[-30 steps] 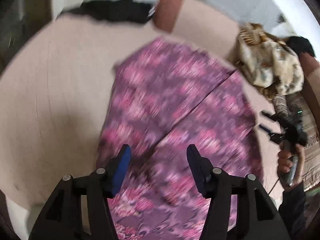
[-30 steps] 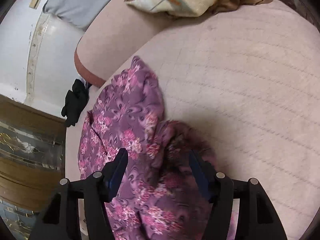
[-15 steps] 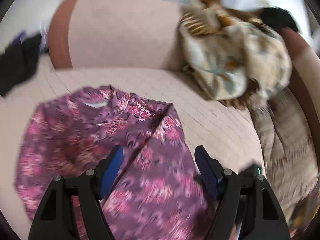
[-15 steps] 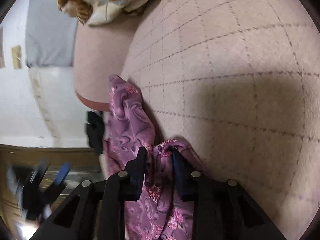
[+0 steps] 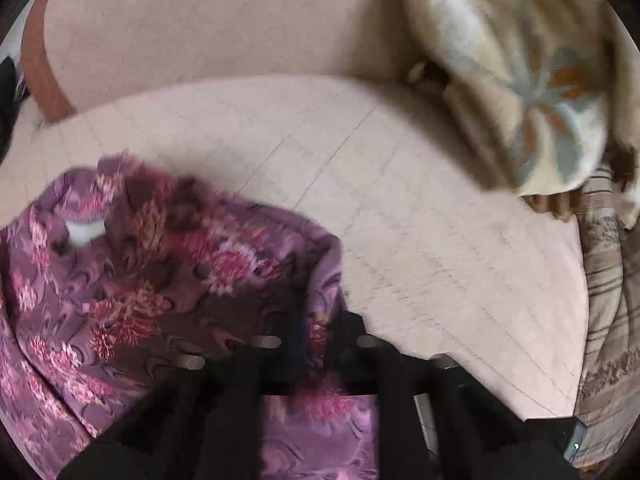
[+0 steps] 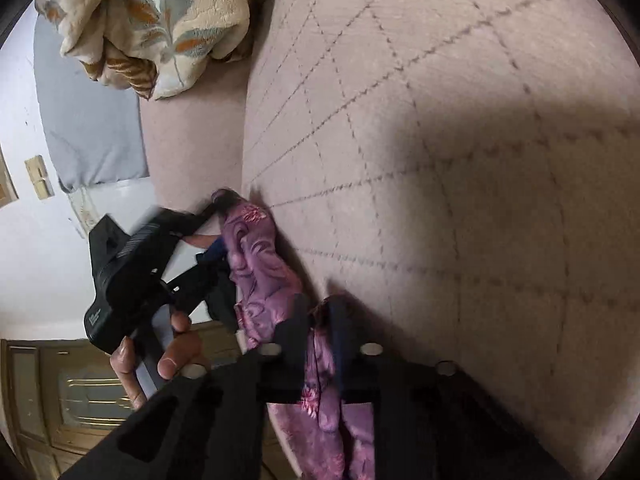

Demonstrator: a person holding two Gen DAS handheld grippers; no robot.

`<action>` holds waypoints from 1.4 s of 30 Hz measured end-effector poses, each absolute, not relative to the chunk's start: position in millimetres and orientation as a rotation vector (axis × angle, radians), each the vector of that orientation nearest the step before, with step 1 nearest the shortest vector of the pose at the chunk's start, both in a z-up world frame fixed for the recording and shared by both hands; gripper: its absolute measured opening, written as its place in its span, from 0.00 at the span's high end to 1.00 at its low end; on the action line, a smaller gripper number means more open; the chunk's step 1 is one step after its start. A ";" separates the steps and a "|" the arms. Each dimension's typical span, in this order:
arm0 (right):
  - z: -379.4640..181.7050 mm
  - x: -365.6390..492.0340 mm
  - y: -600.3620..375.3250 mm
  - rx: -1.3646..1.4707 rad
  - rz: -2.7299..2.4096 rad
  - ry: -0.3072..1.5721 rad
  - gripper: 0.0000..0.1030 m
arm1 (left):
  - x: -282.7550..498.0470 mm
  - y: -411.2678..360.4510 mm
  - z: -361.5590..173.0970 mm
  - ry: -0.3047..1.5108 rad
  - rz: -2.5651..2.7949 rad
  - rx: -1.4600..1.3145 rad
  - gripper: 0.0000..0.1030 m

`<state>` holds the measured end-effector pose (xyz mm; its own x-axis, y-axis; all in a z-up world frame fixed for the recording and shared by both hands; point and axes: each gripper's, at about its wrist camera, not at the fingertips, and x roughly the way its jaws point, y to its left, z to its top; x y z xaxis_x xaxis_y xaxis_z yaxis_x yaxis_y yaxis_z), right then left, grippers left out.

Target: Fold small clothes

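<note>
The purple floral garment (image 5: 132, 280) lies bunched on the pink quilted sofa seat (image 5: 420, 208), with one edge drawn up off the cushion between the two tools. The left tongs (image 5: 320, 332) have their fingers drawn close together with a fold of the purple cloth pinched between them, and the right tongs (image 6: 320, 320) are likewise nearly closed on a ridge of the same cloth. In the right wrist view the left tongs (image 6: 216, 236) appear farther along the same raised edge, so both hold one side of the garment, a short way apart. A white neck label (image 5: 86, 232) shows on the part that rests on the seat. Judging by this, the fold is in its early stage: an edge is gripped and lifted, but no neat flat fold is visible, and carrying the edge over, laying it down and smoothing all seem left to do. A cream leaf-patterned blanket (image 5: 532, 92) sits heaped against the sofa back, well apart from the work.
</note>
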<state>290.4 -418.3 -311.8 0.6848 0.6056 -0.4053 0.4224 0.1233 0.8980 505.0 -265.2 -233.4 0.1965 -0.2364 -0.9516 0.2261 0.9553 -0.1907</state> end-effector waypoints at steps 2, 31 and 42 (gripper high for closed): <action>-311.9 289.1 -419.5 1.514 0.165 0.893 0.95 | 506.6 -254.8 -223.4 1.317 -0.336 -0.074 0.93; -262.0 262.9 -456.2 1.363 0.104 0.685 0.50 | 527.6 -223.3 -194.5 1.225 -0.382 -0.202 0.37; -288.5 300.7 -395.6 1.178 0.112 0.942 0.95 | 368.9 -83.3 -171.3 1.185 -0.262 -0.016 0.37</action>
<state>300.7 -395.6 -288.5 0.6293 0.5310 -0.5675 0.3827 0.4238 0.8209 368.9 -83.3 -171.3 0.3498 -0.2105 -0.9129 0.1937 0.9696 -0.1494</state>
